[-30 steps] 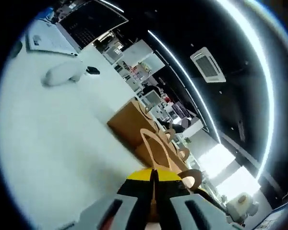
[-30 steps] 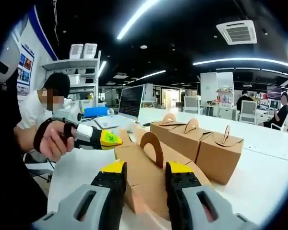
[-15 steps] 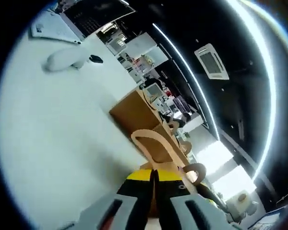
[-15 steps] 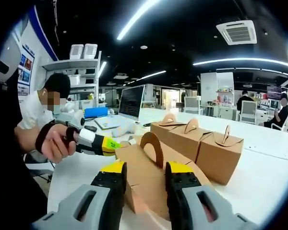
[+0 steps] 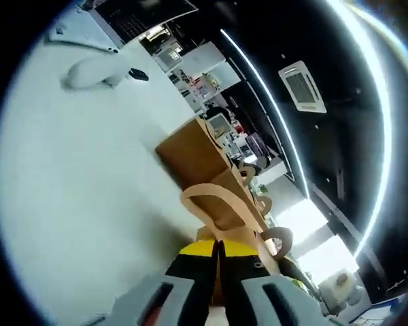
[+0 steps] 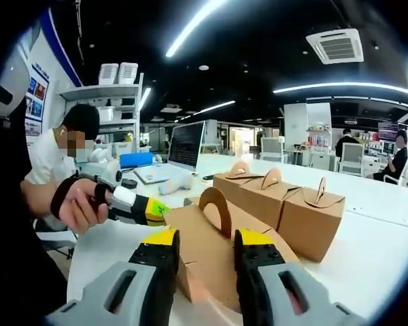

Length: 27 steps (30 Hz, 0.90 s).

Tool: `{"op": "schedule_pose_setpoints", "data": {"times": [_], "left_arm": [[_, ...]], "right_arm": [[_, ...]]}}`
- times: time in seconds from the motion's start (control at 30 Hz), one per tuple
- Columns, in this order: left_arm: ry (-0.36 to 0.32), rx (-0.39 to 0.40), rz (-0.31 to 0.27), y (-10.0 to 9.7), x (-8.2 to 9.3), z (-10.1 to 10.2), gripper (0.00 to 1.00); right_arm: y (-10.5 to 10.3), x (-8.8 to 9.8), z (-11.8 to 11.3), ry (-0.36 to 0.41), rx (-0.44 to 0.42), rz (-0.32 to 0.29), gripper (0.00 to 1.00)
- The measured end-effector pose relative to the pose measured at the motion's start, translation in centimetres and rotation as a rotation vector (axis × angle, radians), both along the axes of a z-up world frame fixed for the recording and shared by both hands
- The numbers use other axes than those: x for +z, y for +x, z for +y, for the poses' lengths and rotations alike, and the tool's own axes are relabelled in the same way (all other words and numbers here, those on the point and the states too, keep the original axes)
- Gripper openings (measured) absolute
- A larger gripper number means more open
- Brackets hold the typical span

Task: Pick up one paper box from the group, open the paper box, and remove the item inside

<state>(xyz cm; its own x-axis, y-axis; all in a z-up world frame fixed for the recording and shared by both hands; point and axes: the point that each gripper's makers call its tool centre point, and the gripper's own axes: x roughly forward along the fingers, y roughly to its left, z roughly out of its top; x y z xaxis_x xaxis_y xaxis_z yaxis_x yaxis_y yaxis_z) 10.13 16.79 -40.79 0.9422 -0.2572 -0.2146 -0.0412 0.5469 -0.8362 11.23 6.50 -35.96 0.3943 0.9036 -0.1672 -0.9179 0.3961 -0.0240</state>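
Brown cardboard paper box with arched handle (image 6: 211,238) sits on the white counter (image 6: 367,244), nearest of the group, between the right hand-held gripper (image 6: 202,252) jaws, which stand wide apart around it; left hand-held gripper (image 6: 156,209) is pinched closed on the box's flap edge at its left side. Risk: thin flap could tear or slip from the pinch if pulled hard; box could slide, since the right jaws aren't clamping it.
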Motion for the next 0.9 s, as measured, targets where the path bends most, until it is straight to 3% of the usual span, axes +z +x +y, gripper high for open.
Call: {"op": "schedule_pose_setpoints", "data": {"times": [0.9], "left_arm": [[0.018, -0.014, 0.018, -0.47, 0.02, -1.01, 0.04]], "right_arm": [[-0.29, 0.03, -0.23, -0.016, 0.061, 0.003, 0.33]]}}
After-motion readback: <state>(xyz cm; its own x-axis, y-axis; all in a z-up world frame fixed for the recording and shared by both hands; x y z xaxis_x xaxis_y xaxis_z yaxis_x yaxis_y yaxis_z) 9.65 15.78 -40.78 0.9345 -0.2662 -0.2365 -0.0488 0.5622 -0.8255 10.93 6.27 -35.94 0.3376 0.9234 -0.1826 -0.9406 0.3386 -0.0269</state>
